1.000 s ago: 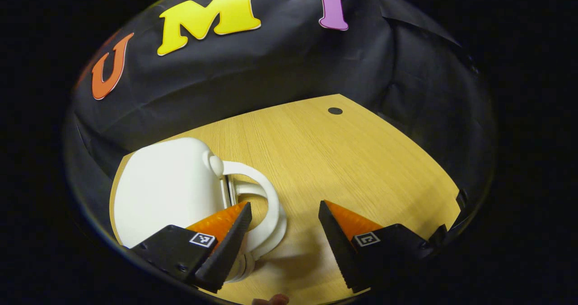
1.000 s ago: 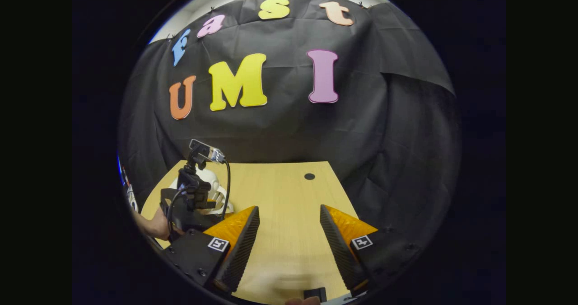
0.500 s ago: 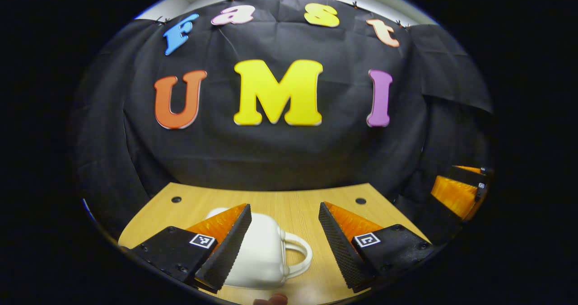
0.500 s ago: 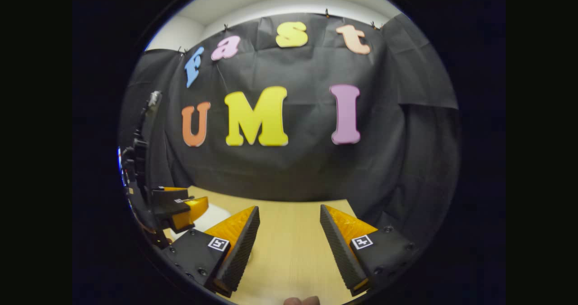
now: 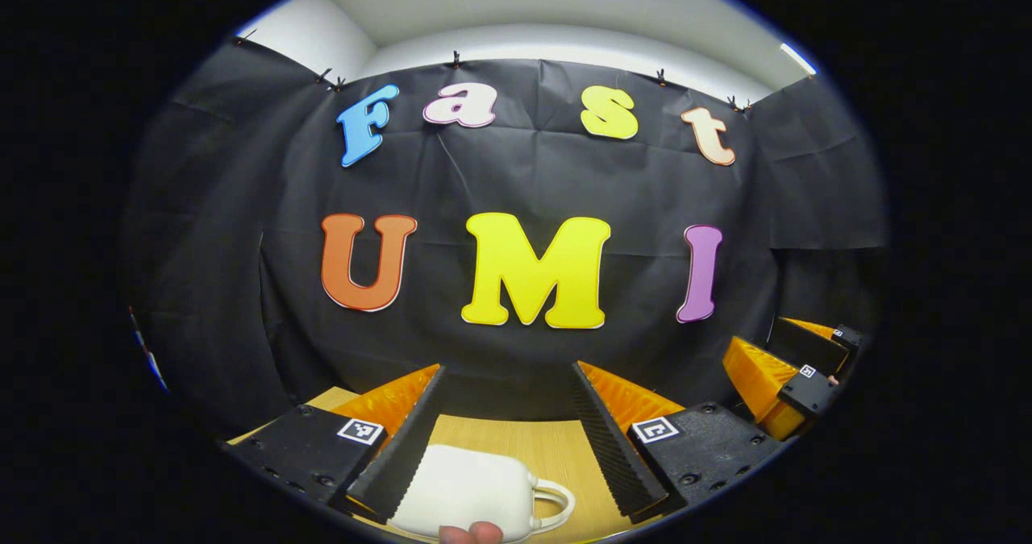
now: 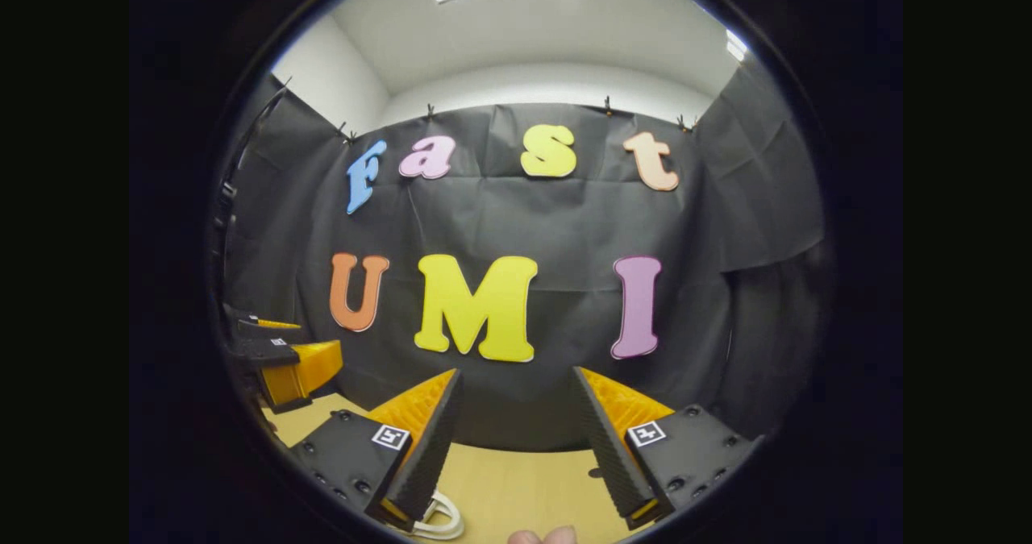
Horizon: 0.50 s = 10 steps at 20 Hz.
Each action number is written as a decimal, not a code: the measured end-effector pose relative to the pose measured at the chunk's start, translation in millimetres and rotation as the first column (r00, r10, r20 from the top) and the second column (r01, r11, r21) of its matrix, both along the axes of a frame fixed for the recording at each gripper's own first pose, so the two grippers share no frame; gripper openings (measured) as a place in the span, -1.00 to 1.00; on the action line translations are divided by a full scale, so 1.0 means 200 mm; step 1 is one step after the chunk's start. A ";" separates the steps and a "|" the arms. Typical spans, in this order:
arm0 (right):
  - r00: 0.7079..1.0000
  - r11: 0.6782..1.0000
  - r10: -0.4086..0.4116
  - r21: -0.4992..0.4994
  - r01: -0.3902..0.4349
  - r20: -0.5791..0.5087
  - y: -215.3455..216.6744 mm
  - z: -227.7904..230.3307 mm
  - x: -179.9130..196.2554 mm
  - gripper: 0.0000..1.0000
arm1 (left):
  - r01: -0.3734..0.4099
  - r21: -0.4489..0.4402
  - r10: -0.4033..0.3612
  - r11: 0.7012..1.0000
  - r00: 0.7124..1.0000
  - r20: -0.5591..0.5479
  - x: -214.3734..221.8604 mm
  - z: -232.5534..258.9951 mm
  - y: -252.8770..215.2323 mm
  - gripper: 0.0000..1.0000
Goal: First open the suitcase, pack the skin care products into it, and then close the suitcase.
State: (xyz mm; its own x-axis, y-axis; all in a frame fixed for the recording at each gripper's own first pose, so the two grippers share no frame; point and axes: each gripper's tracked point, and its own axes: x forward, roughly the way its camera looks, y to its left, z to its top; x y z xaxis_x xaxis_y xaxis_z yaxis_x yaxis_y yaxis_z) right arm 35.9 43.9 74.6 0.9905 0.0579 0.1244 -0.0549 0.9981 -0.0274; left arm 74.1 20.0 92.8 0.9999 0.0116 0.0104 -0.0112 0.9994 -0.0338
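**Both grippers raised and empty above the closed white case**

The small white suitcase (image 5: 463,492) lies shut on the wooden counter (image 5: 556,447), low in the left gripper view, between and beyond the left gripper (image 5: 509,439)'s fingers; that gripper stands apart with nothing between its fingers. The case's looped handle (image 5: 556,502) juts out to the right in that view, and a fingertip (image 5: 472,533) of the person shows at the bottom edge. In the right gripper view the same handle (image 6: 439,518) peeks out beside the lower left finger; the right gripper (image 6: 516,439) also stands apart and holds nothing. Each view catches the other gripper off to the side, raised above the counter.

By its look the case is a hard, smooth, rounded shell: probably light, stiff and slippery on its broad faces, so a pinch there would likely slide off; the handle loop is thin enough to close the fingers on, and seems the surest hold for steadying or lifting. The seam and any latch cannot be made out from here; no skin care products are to be seen; whether any are already inside cannot be told.
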 end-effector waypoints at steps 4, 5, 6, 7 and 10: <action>0.999 1.000 0.007 -0.008 -0.007 -0.042 0.05 -0.07 -0.02 0.55 | -0.002 -0.036 0.001 0.999 1.000 -0.014 -0.02 -0.04 0.01 0.92; 0.999 1.000 0.004 -0.004 -0.005 -0.051 0.05 -0.08 -0.02 0.58 | -0.004 -0.029 0.003 1.000 1.000 -0.007 -0.02 -0.04 0.02 0.92; 0.998 1.000 0.001 0.005 0.000 -0.061 0.05 -0.09 -0.03 0.55 | -0.005 -0.019 0.005 1.000 1.000 -0.003 -0.02 -0.04 0.02 0.92; 0.998 1.000 -0.004 0.013 0.005 -0.069 0.05 -0.11 -0.02 0.55 | -0.004 -0.011 0.004 1.000 1.000 -0.002 -0.03 -0.05 0.02 0.92; 0.996 1.000 -0.020 0.016 0.021 -0.089 0.05 -0.13 -0.02 0.58 | -0.013 0.009 0.013 1.000 1.000 0.004 -0.03 -0.05 0.03 0.92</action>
State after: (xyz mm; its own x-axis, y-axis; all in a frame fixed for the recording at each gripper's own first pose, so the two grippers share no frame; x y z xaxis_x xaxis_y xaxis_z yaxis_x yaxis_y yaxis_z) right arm 32.6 53.1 47.7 0.9987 0.0363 0.0371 -0.0360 0.9993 -0.0069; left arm 68.5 25.8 82.3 0.9996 0.0248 0.0142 -0.0244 0.9994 -0.0243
